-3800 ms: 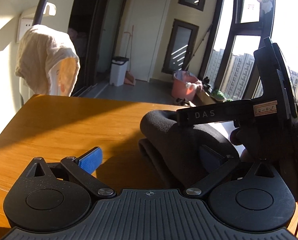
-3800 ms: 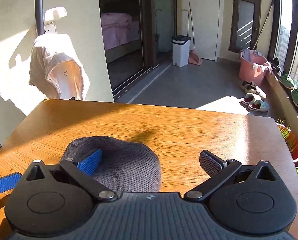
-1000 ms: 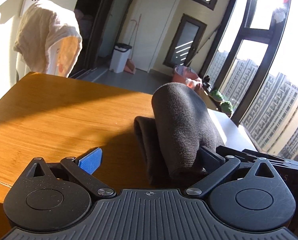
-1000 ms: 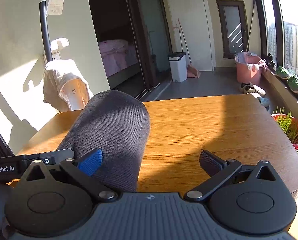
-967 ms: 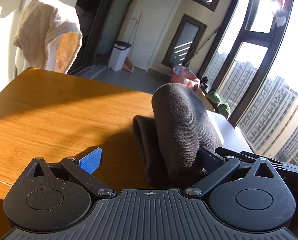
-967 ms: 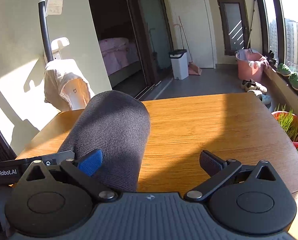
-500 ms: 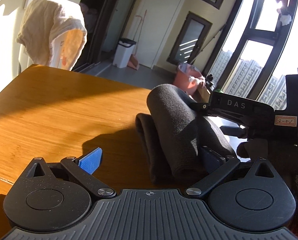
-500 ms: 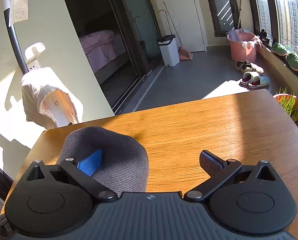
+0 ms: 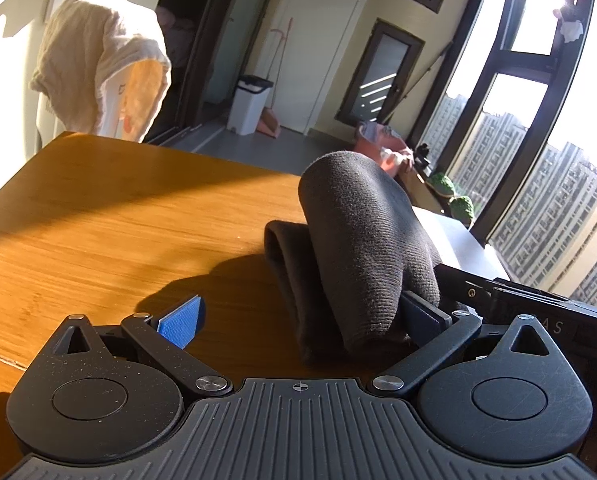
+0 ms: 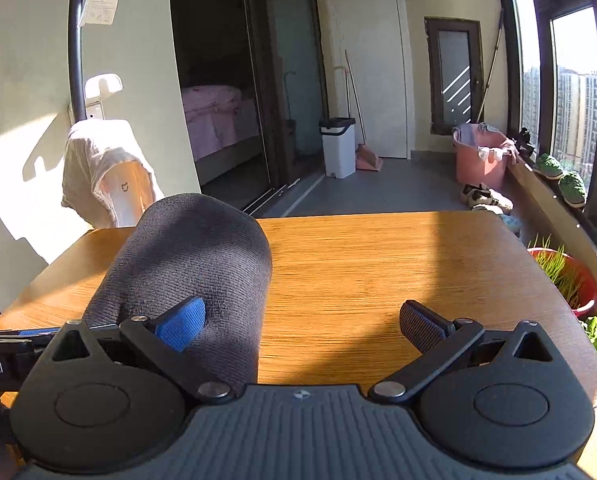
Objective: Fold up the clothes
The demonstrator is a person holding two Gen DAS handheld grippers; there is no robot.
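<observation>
Partial lettering "ot.AI" shows on the black body at the left edge of the right wrist view, and "AS" on the body at the right edge of the left view. The left claw (image 9: 300,318) stands with fingers apart, its right pad touching the dark grey ribbed knit garment (image 9: 358,248), which arches up in a rounded hump with a folded layer lying on the wooden worktop (image 9: 98,220). The right claw (image 10: 300,322) is also spread wide, its blue left pad against the same garment (image 10: 194,264). Bare grained wood reaches to the far and right edges. A cream cloth (image 10: 102,168) hangs beyond the worktop's far corner.
</observation>
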